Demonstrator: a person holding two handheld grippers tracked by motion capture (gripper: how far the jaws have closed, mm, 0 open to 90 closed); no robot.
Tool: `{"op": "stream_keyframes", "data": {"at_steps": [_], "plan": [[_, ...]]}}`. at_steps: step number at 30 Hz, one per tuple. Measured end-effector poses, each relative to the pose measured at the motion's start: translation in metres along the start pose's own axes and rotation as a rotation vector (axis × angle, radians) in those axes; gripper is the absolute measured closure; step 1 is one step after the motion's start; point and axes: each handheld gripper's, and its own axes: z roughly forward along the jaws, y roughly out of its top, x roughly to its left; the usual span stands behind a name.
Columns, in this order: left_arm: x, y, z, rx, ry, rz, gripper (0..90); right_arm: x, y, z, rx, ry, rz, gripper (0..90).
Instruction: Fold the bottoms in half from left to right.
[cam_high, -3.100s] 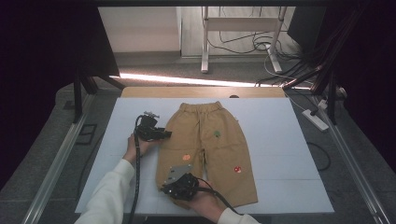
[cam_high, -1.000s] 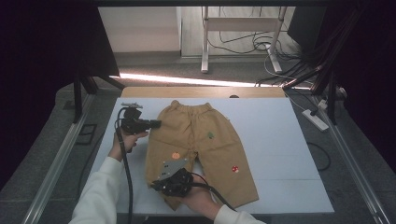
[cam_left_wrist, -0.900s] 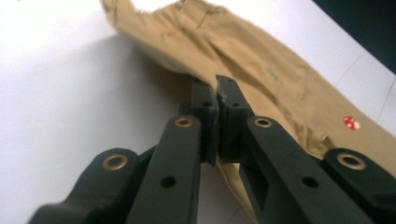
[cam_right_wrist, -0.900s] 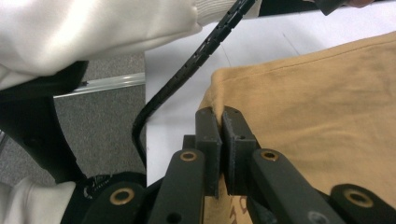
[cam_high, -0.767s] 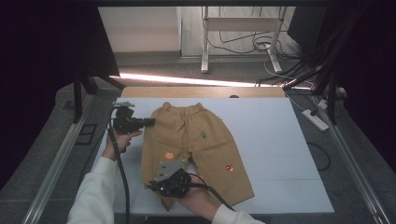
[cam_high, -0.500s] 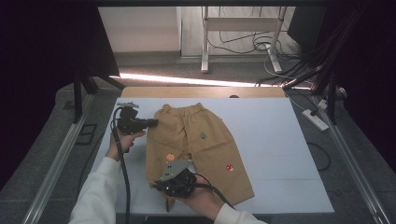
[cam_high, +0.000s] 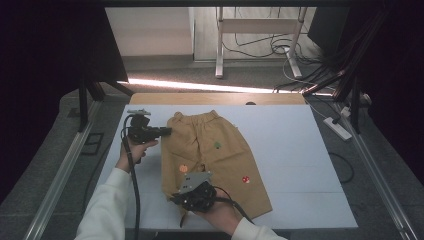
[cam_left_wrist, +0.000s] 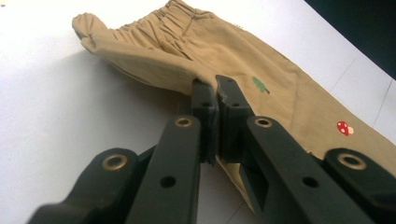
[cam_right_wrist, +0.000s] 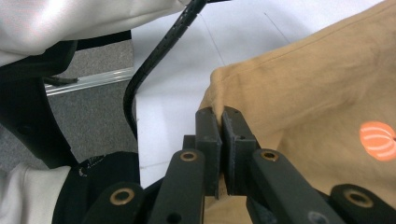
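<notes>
Left gripper (cam_left_wrist: 217, 88) is pinching the tan shorts (cam_high: 210, 155) at the waistband side; right gripper (cam_right_wrist: 222, 119) is clamping a leg hem, jaws pressed together on fabric.

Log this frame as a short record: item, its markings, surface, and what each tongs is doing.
item: tan trousers, lying on the table, waistband at the far end
markings: green tree, orange pumpkin, red mushroom
surface: white table
left tongs: shut on the trousers' edge, below the waistband
right tongs: shut on the trousers' edge at a leg, near the pumpkin
fabric: lifted and bunched at the waistband corner, as the left gripper view shows
</notes>
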Motion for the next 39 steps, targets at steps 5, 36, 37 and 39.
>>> {"op": "stream_keyframes", "data": {"at_steps": [5,36,37,39], "plan": [[-0.003,0.001,0.005,-0.006,-0.007,0.000,86.5,-0.002,-0.005,-0.008,0.001,-0.014,0.007,86.4],[-0.025,0.009,0.030,0.007,-0.023,0.047,86.4,-0.010,-0.034,-0.040,0.015,-0.069,0.059,86.3],[-0.026,0.010,0.031,0.008,-0.023,0.048,86.5,-0.010,-0.034,-0.041,0.016,-0.068,0.062,86.3],[-0.026,0.010,0.032,0.009,-0.026,0.048,86.5,-0.010,-0.035,-0.043,0.013,-0.069,0.068,86.4]]}}
